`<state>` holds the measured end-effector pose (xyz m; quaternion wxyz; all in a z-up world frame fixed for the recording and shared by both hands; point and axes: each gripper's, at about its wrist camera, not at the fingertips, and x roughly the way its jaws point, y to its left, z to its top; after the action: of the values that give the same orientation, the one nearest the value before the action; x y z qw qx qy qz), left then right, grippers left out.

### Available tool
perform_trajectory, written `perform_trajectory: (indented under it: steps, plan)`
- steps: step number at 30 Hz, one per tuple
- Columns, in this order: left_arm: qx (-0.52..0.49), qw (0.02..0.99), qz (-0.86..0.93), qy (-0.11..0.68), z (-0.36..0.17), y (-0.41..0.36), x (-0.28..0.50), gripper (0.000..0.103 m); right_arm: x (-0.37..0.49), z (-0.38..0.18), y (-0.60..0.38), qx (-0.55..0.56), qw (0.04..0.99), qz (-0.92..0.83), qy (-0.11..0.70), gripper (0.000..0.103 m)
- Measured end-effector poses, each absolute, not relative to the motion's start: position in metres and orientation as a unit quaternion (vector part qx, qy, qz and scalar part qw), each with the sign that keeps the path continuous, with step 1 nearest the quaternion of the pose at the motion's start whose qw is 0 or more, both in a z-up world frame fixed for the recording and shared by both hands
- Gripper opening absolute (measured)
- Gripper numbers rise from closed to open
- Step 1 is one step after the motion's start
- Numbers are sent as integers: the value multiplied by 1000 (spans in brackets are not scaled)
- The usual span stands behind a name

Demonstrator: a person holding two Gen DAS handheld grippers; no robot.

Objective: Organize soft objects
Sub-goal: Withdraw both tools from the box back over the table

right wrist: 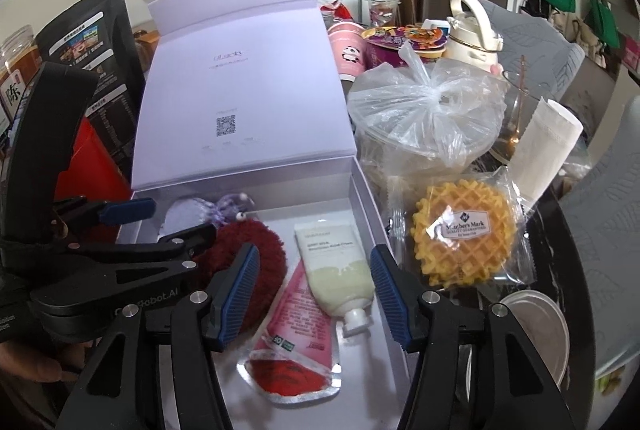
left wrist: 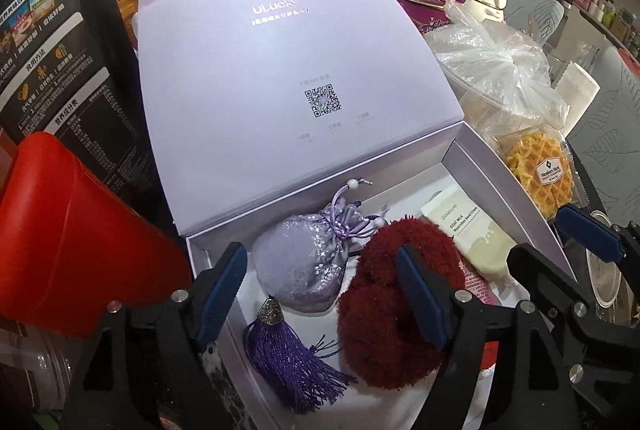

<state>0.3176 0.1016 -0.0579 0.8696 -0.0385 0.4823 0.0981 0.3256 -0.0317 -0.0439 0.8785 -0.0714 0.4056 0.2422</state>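
An open lavender gift box (left wrist: 500,169) holds the soft things. In the left wrist view a lavender brocade pouch (left wrist: 300,262), its purple tassel (left wrist: 292,362) and a dark red fluffy scrunchie (left wrist: 384,314) lie on the box floor. My left gripper (left wrist: 322,296) hangs open over them, and its right finger overlaps the scrunchie without pressing it. In the right wrist view my right gripper (right wrist: 313,294) stands open above a hand cream tube (right wrist: 336,262) and a red-pink sachet (right wrist: 296,342) in the same box (right wrist: 368,197). The left gripper (right wrist: 168,222) shows at the left, over the scrunchie (right wrist: 256,250).
The raised box lid (left wrist: 280,69) stands behind. A wrapped waffle (right wrist: 464,230), a knotted clear plastic bag (right wrist: 424,109) and a round tin lid (right wrist: 536,334) lie right of the box. A red carton (left wrist: 80,238) and a black printed bag (left wrist: 60,49) crowd its left side.
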Motion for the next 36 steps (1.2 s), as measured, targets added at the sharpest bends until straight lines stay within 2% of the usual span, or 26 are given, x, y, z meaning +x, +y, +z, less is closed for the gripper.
perform_trajectory:
  steps: [13, 36]
  plan:
    - [-29, 880, 89, 466, -32, 86, 306, 77, 313, -22, -47, -68, 888, 230, 392, 58]
    - [-5, 921, 106, 375, 74, 52, 220, 77, 233, 63, -84, -51, 916, 238, 320, 58]
